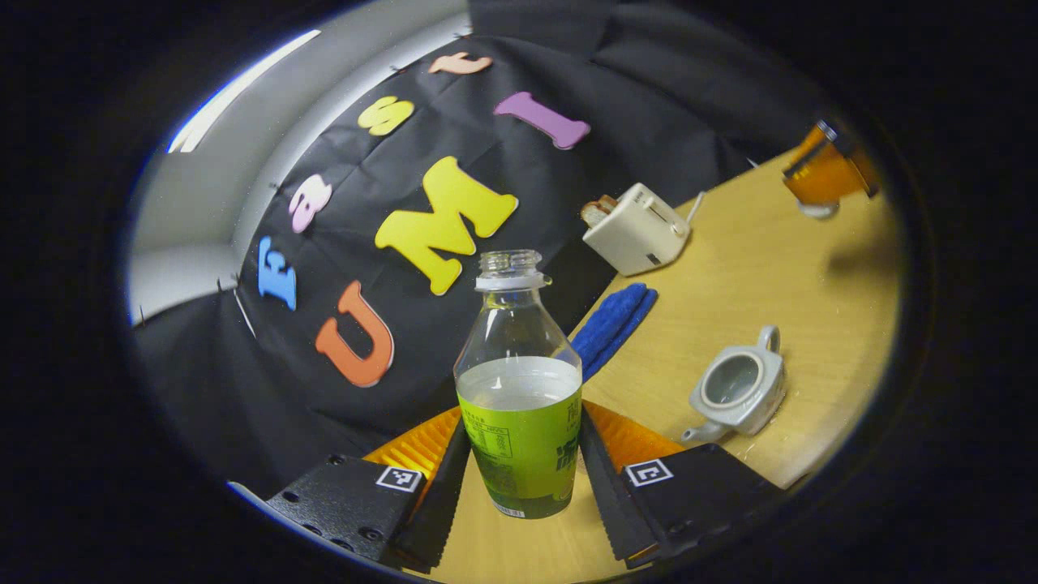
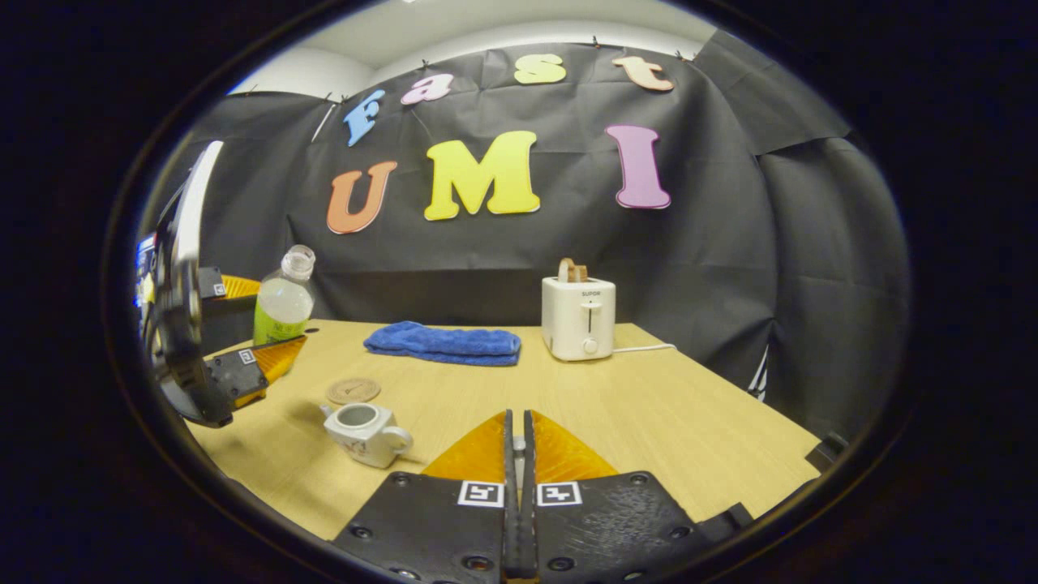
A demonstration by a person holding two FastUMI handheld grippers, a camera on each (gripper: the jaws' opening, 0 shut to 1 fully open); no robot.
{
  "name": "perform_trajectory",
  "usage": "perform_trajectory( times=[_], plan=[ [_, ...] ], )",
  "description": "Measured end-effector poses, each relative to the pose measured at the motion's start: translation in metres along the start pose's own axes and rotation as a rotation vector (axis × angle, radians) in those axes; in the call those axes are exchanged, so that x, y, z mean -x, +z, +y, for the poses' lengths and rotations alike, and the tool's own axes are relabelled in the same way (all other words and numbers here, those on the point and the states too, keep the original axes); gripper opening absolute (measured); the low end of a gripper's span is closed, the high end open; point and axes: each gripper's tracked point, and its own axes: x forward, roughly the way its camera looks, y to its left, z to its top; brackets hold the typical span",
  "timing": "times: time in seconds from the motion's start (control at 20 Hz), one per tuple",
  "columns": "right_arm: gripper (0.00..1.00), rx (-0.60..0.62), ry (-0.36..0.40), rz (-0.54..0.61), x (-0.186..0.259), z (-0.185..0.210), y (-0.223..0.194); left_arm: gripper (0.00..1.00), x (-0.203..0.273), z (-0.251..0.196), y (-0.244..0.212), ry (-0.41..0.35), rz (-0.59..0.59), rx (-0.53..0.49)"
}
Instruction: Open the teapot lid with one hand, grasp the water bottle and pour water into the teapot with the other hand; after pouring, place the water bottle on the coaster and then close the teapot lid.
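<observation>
My left gripper (image 1: 523, 430) is shut on an uncapped clear water bottle (image 1: 519, 389) with a green label, about half full and held roughly upright. In the right gripper view the bottle (image 2: 284, 300) hangs in the left gripper (image 2: 272, 324) above the table's left side. The white teapot (image 1: 738, 389) stands on the table with its top uncovered; it also shows as the teapot (image 2: 365, 430) left of my right gripper (image 2: 516, 422). That gripper is shut on the small lid (image 1: 815, 211), raised off the table at the right gripper (image 1: 827, 162). A round coaster (image 2: 353, 391) lies just behind the teapot.
A folded blue towel (image 2: 444, 342) lies at the back of the wooden table (image 2: 649, 422). A white toaster (image 2: 577, 318) with toast in it stands to its right, its cord trailing right. The black cloth wall closes off the back and right side.
</observation>
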Motion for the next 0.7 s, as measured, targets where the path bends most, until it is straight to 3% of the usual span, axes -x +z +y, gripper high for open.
perform_trajectory(
  times=[0.15, 0.3, 0.45, 0.7],
  plan=[
    [0.0, 0.009, 0.0, -0.003, -0.003, 0.008, 0.001, 0.76, -0.014, -0.008, -0.014, -0.049, -0.002, 0.335],
    [0.0, 0.019, 0.006, 0.011, -0.007, 0.013, -0.006, 0.76, -0.02, 0.003, -0.008, -0.073, -0.065, 0.518],
    [0.0, 0.019, 0.022, 0.026, -0.009, 0.016, -0.01, 0.76, -0.028, 0.008, -0.004, -0.118, -0.095, 0.656],
    [0.0, -0.013, 0.036, 0.048, -0.019, 0.009, -0.018, 0.77, -0.064, 0.01, -0.014, -0.148, -0.071, 0.726]
  ],
)
